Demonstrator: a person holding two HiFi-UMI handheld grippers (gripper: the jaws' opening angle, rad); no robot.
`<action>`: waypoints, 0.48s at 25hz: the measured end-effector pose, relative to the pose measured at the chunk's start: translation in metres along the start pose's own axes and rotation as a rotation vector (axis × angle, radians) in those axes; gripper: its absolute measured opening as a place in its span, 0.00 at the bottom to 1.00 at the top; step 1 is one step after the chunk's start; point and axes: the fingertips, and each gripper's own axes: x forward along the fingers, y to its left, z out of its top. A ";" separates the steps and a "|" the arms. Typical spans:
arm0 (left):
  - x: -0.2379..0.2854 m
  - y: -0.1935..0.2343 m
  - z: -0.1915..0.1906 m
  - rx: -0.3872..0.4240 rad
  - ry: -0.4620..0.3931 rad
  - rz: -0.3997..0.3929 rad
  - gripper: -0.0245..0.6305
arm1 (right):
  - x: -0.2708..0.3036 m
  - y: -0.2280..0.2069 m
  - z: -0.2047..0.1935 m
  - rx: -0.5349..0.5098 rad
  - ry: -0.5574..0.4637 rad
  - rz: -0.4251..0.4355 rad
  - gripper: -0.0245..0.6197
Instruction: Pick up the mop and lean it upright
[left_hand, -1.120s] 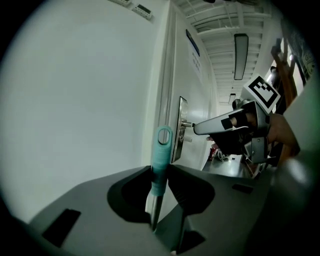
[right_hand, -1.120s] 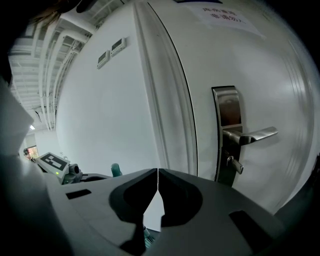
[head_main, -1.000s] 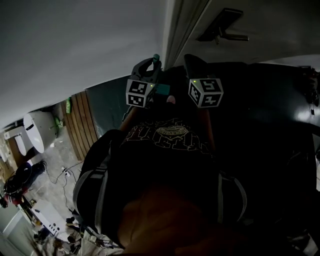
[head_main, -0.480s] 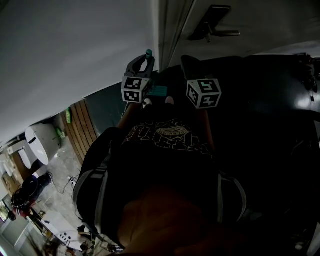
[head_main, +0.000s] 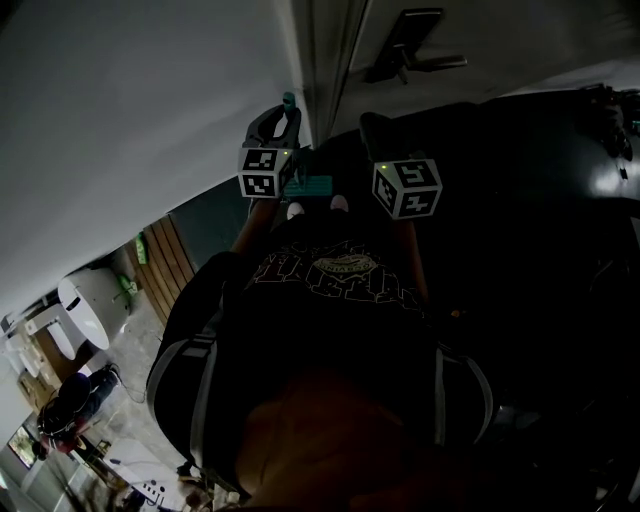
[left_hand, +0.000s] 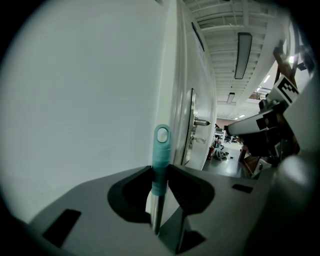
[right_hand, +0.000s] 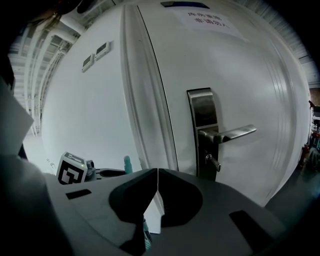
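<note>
1. In the head view the left tool (head_main: 278, 118) now sits a little further left and nearer the white wall (head_main: 150, 100) than a second ago, and the teal tip of the mop (head_main: 289, 100) has come with it. The tip now stands just beside the strip where the wall meets the door frame (head_main: 322, 60).
2. The camera has also swung, because the door handle (head_main: 410, 55) has slid left in the picture. Some of the apparent shift is therefore the head's own movement.
3. The left tool's grip is unchanged: its jaws are closed against the mop's handle just below the teal end cap, and the cap sticks up past the tips.
4. The right tool (head_main: 372, 125) hangs just beside it with jaws pressed together and nothing between their tips.
5. For the task this looks like the closing stage: the mop is already raised and is being carried to the wall to be leaned. No view shows whether the handle touches the wall.
6. The mop's long axis runs close to vertical, with the looped teal end up. The shaft drops below the left tool out of sight, so the mop's head and its footing on the floor are not visible
</note>
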 end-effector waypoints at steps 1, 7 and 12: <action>0.003 0.001 0.000 0.006 0.003 -0.002 0.26 | 0.000 -0.002 0.000 0.004 -0.001 -0.004 0.07; 0.015 0.001 0.004 0.002 0.012 -0.025 0.26 | 0.002 -0.009 0.002 0.018 0.001 -0.031 0.07; 0.024 0.004 0.005 0.005 0.018 -0.029 0.26 | 0.006 -0.012 0.002 0.025 0.002 -0.041 0.07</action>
